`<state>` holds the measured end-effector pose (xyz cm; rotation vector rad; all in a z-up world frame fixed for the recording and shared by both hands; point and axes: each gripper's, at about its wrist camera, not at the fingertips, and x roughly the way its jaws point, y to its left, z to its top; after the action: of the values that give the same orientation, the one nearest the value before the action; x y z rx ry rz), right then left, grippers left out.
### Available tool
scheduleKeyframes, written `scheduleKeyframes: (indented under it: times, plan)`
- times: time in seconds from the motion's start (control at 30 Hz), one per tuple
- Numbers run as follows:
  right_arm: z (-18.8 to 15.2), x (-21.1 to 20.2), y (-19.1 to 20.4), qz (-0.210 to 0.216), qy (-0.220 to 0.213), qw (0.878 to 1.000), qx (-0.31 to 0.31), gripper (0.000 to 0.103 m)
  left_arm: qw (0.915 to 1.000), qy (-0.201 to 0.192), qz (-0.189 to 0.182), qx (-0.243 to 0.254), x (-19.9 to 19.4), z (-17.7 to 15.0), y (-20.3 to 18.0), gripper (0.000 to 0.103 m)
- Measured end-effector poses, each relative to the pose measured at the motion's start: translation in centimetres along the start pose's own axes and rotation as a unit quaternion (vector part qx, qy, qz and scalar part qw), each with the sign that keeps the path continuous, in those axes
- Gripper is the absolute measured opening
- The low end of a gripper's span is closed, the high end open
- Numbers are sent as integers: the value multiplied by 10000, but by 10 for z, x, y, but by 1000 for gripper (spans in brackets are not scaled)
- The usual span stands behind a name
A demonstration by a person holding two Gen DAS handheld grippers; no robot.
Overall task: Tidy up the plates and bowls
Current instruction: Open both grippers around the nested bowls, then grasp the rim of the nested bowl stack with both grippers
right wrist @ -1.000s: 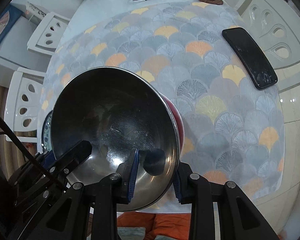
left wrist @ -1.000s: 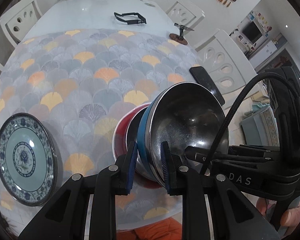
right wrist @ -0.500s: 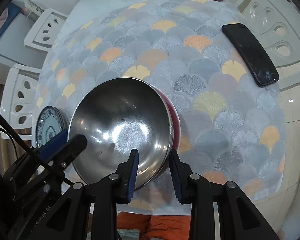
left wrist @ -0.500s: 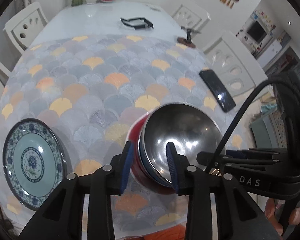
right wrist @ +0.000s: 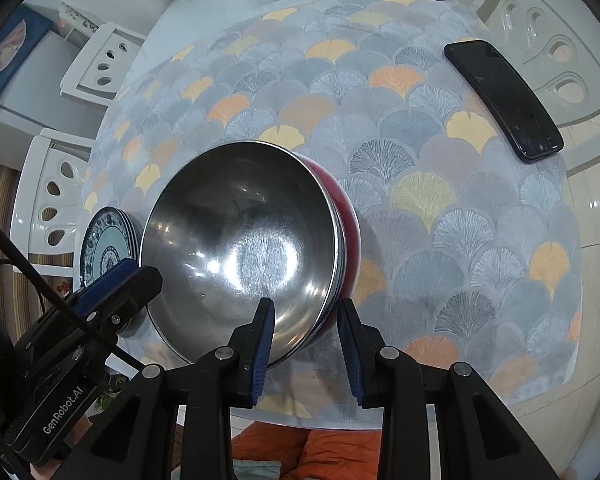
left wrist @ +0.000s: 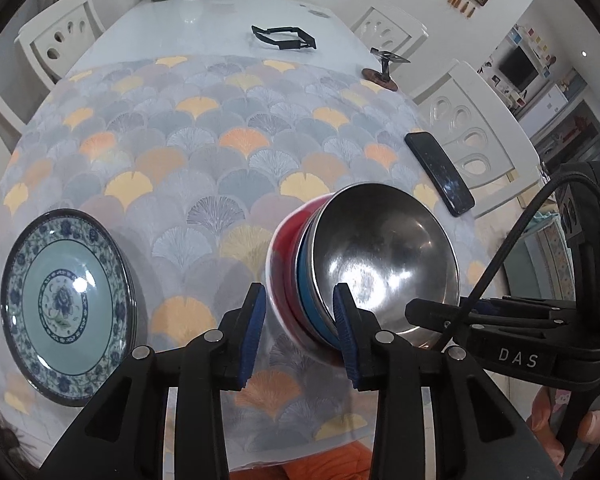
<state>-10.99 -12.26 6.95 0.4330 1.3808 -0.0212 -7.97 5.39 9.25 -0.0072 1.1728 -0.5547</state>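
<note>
Since a second ago both tools have let go of the steel bowl (right wrist: 240, 248) and drawn back; it now sits nested in the blue and red bowls (left wrist: 288, 264) on the patterned cloth of the bench (left wrist: 204, 152). The left tool (left wrist: 298, 320) and right tool (right wrist: 306, 328) both stand wide open, empty, straddling the stack's near rim. Withdraw straight, I judge, since polished steel slides readily on smooth glaze. The glossy blue-and-white plate (left wrist: 66, 304) lies flat, well apart to the left.
</note>
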Motion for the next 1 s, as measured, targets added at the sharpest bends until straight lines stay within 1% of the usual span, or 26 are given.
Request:
scheduleKeyframes:
  times: [0.13, 0.23, 0.27, 0.3, 0.33, 0.37, 0.4, 0.43, 0.47, 0.57, 0.63, 0.7, 0.73, 0.77, 0.87, 0.93, 1.0]
  plan:
    - [-3, -2, -2, 164, -14, 9998, 65, 31, 10000, -46, -11, 4, -5, -1, -1, 32]
    - [-4, -17, -3, 322, -185, 9993, 95, 31, 9997, -219, -104, -34, -17, -2, 0, 32]
    - [-4, -22, -3, 364, -254, 9990, 103, 34, 9992, -325, -226, -60, -24, -2, 1, 32]
    - [-3, -33, -4, 476, -411, 9979, 128, 40, 9984, -443, -353, -67, -31, -2, 0, 34]
    - [-3, -40, -5, 548, -535, 9970, 151, 46, 9977, -537, -408, -75, -37, -2, 0, 44]
    - [-2, -47, -6, 601, -676, 9957, 179, 61, 9965, -702, -445, -120, -45, -3, 0, 64]
    - [-2, -57, -7, 639, -893, 9937, 209, 68, 9957, -786, -456, -160, -49, -3, 1, 74]
    - [-3, -63, -8, 644, -988, 9928, 206, 69, 9944, -920, -465, -235, -53, -5, 3, 82]
    - [-3, -67, -8, 644, -1053, 9922, 190, 69, 9933, -1010, -466, -322, -56, -6, 5, 82]
    - [-1, -70, -10, 720, -1151, 9906, 153, 69, 9940, -788, -478, -592, -45, -6, 13, 80]
    - [5, -62, -18, 829, -1102, 9901, 253, 69, 9931, -706, -557, -756, -38, -7, 17, 80]
    - [13, -48, -27, 869, -1028, 9902, 362, 69, 9926, -484, -609, -938, -23, -7, 23, 78]
    - [16, -42, -30, 826, -977, 9910, 385, 69, 9918, -359, -632, -1050, -13, -6, 26, 72]
    - [20, -31, -33, 782, -877, 9923, 391, 69, 9912, -280, -644, -1118, -6, -6, 28, 68]
    - [27, -8, -41, 774, -590, 9946, 366, 69, 9874, -6, -679, -1432, 16, -5, 33, 64]
    - [32, 6, -44, 834, -411, 9952, 316, 69, 9845, 100, -777, -1568, 25, -4, 34, 64]
    - [35, 12, -45, 855, -376, 9953, 244, 69, 9851, 140, -683, -1571, 32, -3, 32, 64]
